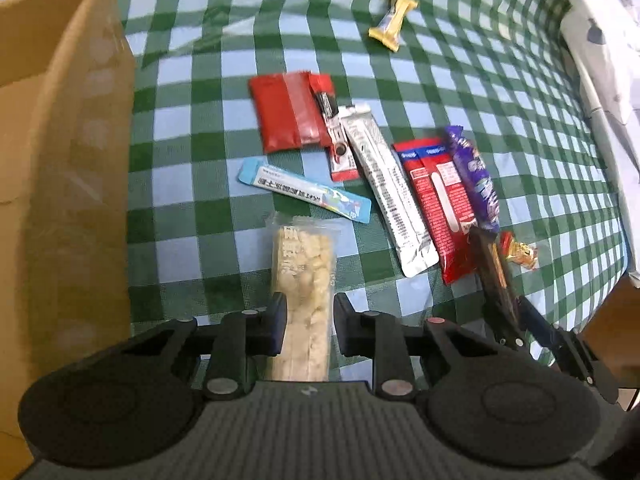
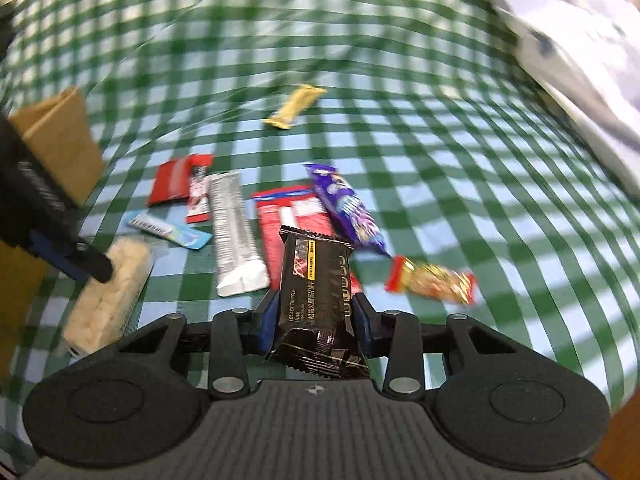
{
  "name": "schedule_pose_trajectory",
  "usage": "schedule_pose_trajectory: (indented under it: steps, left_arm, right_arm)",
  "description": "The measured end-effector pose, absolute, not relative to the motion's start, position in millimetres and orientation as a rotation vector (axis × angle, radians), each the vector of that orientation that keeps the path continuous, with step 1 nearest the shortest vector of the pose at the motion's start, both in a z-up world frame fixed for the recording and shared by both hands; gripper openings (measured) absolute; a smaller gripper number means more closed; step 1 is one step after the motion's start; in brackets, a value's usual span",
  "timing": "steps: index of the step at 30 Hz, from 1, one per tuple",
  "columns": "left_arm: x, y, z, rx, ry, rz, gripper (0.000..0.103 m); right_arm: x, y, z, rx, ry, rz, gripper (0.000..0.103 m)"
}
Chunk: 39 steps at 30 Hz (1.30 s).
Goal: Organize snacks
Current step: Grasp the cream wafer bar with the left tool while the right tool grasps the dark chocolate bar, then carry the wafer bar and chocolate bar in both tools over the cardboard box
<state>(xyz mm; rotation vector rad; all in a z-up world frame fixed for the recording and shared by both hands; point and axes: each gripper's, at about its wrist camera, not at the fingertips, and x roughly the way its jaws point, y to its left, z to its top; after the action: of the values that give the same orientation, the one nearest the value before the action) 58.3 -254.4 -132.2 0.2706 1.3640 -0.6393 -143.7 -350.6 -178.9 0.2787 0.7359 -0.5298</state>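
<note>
green checked cloth [image 1: 460, 80] under scattered snacks, cardboard box [image 1: 60, 160] at my left, my left claw [image 1: 308, 320] pinching the pale rice bar [image 1: 304, 272], my right claw [image 2: 316, 316] clamped on the black truffle packet [image 2: 316, 288], silver sachet [image 1: 384, 184] and purple bar [image 2: 348, 208] lying between

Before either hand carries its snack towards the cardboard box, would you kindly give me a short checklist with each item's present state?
1. Left gripper shut on the clear-wrapped pale rice-cracker bar: ok.
2. Right gripper shut on the black foil snack packet: ok.
3. Black packet held squarely: not ok, it sits tilted and crumpled at its near end.
4. Brown cardboard box within sight of the left gripper: ok.
5. Box opening free: cannot tell.
6. Other snacks clear of both grippers on the green checked cloth: ok.
</note>
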Motion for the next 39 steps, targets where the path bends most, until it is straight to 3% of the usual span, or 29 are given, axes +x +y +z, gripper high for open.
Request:
schedule_pose_trajectory:
  steps: [2, 3, 4, 5, 6, 7, 12, 15, 16, 17, 21, 22, 23, 24, 25, 32, 39]
  left_arm:
    - [61.0, -253.9, -136.0, 0.318, 1.359, -0.623, 0.029]
    - [59.9, -254.4, -140.2, 0.335, 1.374, -0.611, 0.037]
    - [59.6, -255.0, -145.2, 0.341, 1.392, -0.609, 0.055]
    - [61.5, -254.6, -151.4, 0.344, 1.399, -0.610, 0.065]
    - [59.8, -253.4, -155.2, 0.359, 1.400, -0.604, 0.086]
    - [58.2, -253.1, -158.0, 0.379, 1.392, -0.586, 0.092]
    - [51.6, -275.5, -186.0, 0.487, 1.386, -0.586, 0.096]
    - [50.4, -286.9, -212.9, 0.599, 1.399, -0.573, 0.103]
    - [50.3, -285.7, -214.7, 0.594, 1.394, -0.582, 0.103]
    - [50.8, -283.2, -214.6, 0.578, 1.396, -0.586, 0.103]
    - [51.5, -279.7, -214.8, 0.603, 1.400, -0.594, 0.103]
    - [50.2, -279.4, -212.4, 0.607, 1.384, -0.586, 0.098]
    - [47.6, -277.1, -207.6, 0.598, 1.349, -0.593, 0.092]
    - [44.1, -276.0, -199.9, 0.574, 1.316, -0.620, 0.069]
    - [40.6, -274.6, -191.7, 0.556, 1.293, -0.643, 0.041]
    - [35.6, -264.8, -152.6, 0.494, 1.204, -0.648, 0.040]
    - [10.2, -219.7, -71.6, 0.418, 1.115, -0.693, 0.040]
  right_arm:
    - [-149.4, -350.0, -179.3, 0.313, 0.742, -0.537, 0.040]
    - [-149.4, -349.8, -180.9, 0.316, 0.751, -0.540, 0.040]
    - [-148.5, -349.1, -183.9, 0.312, 0.767, -0.545, 0.040]
    - [-148.3, -349.7, -187.8, 0.308, 0.779, -0.548, 0.040]
    - [-147.4, -349.5, -191.4, 0.306, 0.790, -0.553, 0.040]
    - [-146.3, -349.0, -195.0, 0.304, 0.805, -0.562, 0.040]
    - [-137.0, -355.3, -209.7, 0.315, 0.855, -0.589, 0.044]
    - [-130.8, -358.1, -212.4, 0.304, 0.851, -0.606, 0.067]
    - [-128.1, -360.0, -214.0, 0.298, 0.854, -0.620, 0.081]
    - [-125.0, -362.5, -216.3, 0.295, 0.866, -0.640, 0.089]
    - [-127.8, -368.0, -218.7, 0.326, 0.855, -0.645, 0.087]
    - [-129.1, -366.5, -218.2, 0.320, 0.848, -0.639, 0.074]
    - [-130.7, -363.9, -216.4, 0.309, 0.835, -0.633, 0.051]
    - [-131.6, -361.3, -214.2, 0.297, 0.828, -0.623, 0.041]
    - [-131.7, -360.8, -212.5, 0.290, 0.832, -0.621, 0.041]
    - [-147.8, -358.3, -183.0, 0.393, 0.775, -0.640, 0.041]
    - [-167.0, -331.5, -128.2, 0.468, 0.671, -0.610, 0.041]
